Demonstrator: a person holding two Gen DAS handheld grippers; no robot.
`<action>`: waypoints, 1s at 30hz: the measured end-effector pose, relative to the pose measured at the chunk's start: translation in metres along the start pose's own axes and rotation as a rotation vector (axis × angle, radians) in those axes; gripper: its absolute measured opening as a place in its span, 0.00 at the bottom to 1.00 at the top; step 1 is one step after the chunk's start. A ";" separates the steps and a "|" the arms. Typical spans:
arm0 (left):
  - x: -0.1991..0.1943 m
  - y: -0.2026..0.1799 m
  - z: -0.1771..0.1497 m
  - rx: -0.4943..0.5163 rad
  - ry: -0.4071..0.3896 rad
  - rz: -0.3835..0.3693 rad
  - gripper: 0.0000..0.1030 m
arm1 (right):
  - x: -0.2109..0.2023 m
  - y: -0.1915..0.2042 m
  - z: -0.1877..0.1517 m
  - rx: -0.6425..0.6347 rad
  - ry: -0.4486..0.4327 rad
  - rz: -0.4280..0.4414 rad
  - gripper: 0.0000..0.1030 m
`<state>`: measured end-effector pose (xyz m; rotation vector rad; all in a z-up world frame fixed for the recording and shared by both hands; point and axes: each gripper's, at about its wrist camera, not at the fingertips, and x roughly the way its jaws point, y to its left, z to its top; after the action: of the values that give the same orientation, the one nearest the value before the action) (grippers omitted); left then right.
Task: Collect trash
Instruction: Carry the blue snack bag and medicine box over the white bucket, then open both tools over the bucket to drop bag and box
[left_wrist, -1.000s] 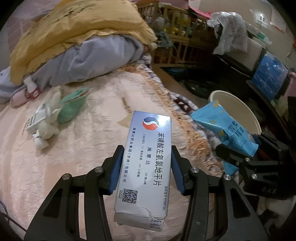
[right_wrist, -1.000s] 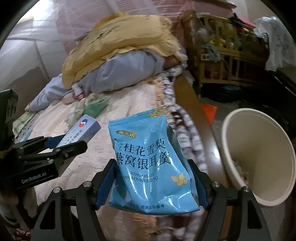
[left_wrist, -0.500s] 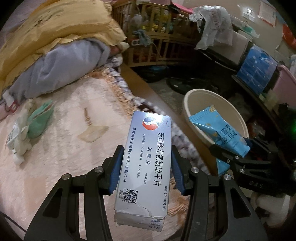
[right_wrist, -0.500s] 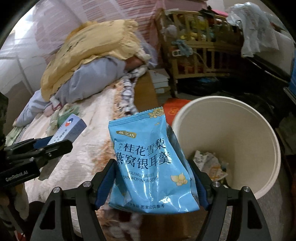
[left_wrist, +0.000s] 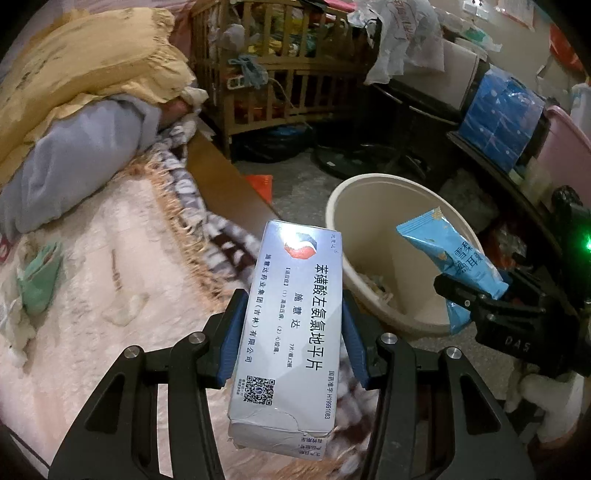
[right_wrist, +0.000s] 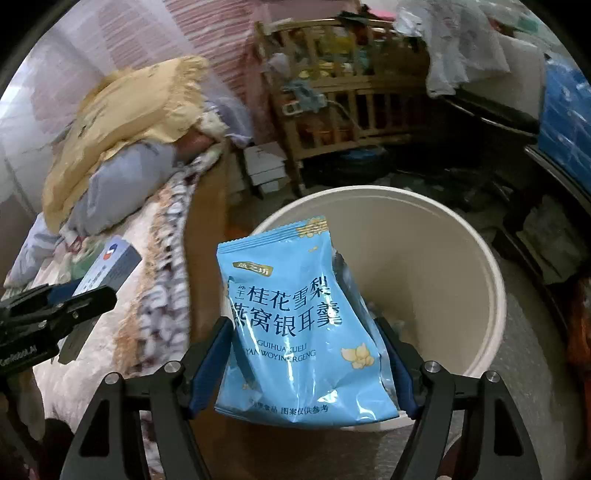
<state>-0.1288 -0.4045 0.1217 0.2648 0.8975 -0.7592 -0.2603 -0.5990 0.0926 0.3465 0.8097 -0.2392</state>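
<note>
Both pieces of trash are in hand and neither has been dropped yet, so the collecting looks roughly midway, with the release into the round cream plastic bin the next thing due. The right tongs are clamped on a glossy light-blue foil snack pouch, its blue pads pressing on either side; in the right wrist view the pouch hangs right in front of the bin's mouth, seemingly over the near rim, so opening the tongs there should let it fall inside, though a light crinkled pouch could catch the rim. The left tongs are clamped on a white-and-grey cardboard medicine box with a torn lower end; it is held to the bed side of the bin, above the fringed blanket edge, and needs carrying further over before release. The bin already holds some crumpled scraps at its bottom. Farther from the bin, on the pink fleece bed cover, a crumpled green wrapper and some pale tissue-like scraps are left, which I judge to be the remaining pickups.
</note>
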 end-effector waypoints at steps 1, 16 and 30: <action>0.003 -0.003 0.003 0.000 0.000 -0.005 0.46 | 0.001 -0.007 0.001 0.011 0.002 -0.007 0.72; 0.048 -0.038 0.029 0.006 0.025 -0.093 0.46 | 0.018 -0.045 0.003 0.078 0.016 -0.034 0.72; 0.051 -0.037 0.028 -0.028 0.040 -0.161 0.56 | 0.011 -0.055 0.005 0.135 -0.036 -0.014 0.72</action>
<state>-0.1175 -0.4696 0.1018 0.1842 0.9747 -0.8922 -0.2686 -0.6516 0.0762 0.4623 0.7629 -0.3129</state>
